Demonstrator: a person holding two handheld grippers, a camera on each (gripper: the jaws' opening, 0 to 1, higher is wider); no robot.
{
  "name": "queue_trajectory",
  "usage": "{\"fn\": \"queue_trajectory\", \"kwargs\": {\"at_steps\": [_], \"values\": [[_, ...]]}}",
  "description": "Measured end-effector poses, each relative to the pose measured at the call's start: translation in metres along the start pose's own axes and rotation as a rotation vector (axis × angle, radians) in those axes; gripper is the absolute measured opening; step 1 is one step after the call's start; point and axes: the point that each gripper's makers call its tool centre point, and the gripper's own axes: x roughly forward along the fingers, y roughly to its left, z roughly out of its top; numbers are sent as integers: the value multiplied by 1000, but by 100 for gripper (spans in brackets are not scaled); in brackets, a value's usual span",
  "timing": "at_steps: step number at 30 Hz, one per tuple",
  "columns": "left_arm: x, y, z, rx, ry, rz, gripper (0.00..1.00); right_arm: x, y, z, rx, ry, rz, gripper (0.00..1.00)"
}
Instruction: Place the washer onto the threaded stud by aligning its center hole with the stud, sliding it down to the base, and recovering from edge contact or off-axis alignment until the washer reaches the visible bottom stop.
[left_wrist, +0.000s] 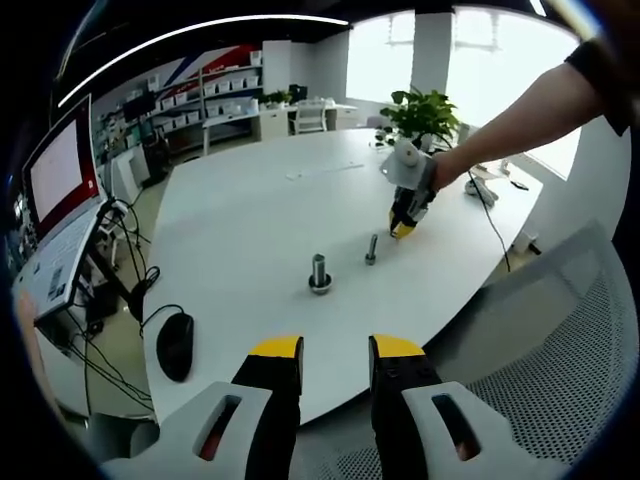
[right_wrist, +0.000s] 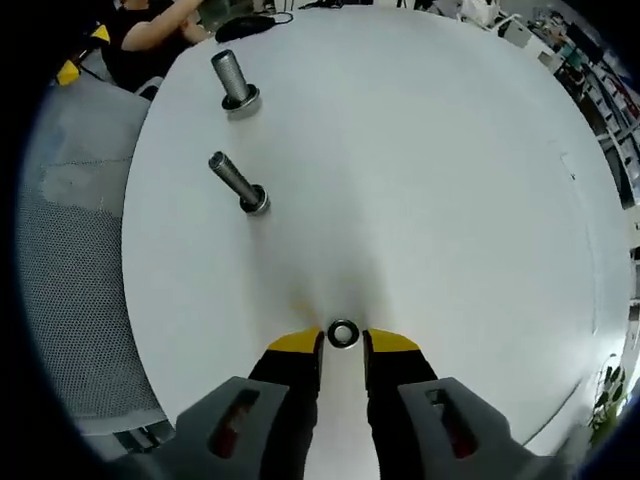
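Note:
A small steel washer (right_wrist: 343, 334) lies flat on the white table (right_wrist: 420, 180), held between the yellow tips of my right gripper (right_wrist: 343, 342), whose jaws are narrowed to its width. Two threaded studs stand upright beyond it: a thin one (right_wrist: 237, 181) and a thicker one (right_wrist: 233, 80) on a round base. In the left gripper view, the thick stud (left_wrist: 319, 273) and thin stud (left_wrist: 371, 249) stand mid-table, and the right gripper (left_wrist: 403, 226), held by a person's hand, touches the table just right of the thin stud. My left gripper (left_wrist: 336, 350) hovers open at the near edge, holding nothing.
A black mouse (left_wrist: 176, 345) and a laptop (left_wrist: 60, 200) with cables sit at the left. A mesh chair (left_wrist: 560, 350) stands beside the table edge on the right. A potted plant (left_wrist: 425, 110) and small items lie at the far side.

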Motion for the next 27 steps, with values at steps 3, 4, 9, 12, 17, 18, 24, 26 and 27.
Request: {"fn": "queue_trajectory", "kwargs": {"at_steps": [3,4,9,12,17,18,24,26,27], "values": [[0,0,0,1,-2,-2,24,-5,6,1,-60,9,16,20],[0,0,0,1,-2,-1,24,-4,6,0,-89,12,15,20],[1,1,-1,2,-1,-4,24,-5,9,-1,-102,7,11,19],[1,1,-2,3,-1,-4,24,-5,7,3,-80,-6,12,18],[0,-1,1,2,-4,-2,24,-5,6,3,-41,-40,3,16],[-1,-1,1,2,-4,-1,24,-5,5,0,-35,-51,2,16],[0,0,0,0,-6,3,24,-5,5,2,-22,-95,9,16],[0,0,1,0,-6,5,24,-4,4,3,-20,-99,11,17],[-1,0,2,0,-6,5,24,-4,5,3,-20,-98,10,17]]}}
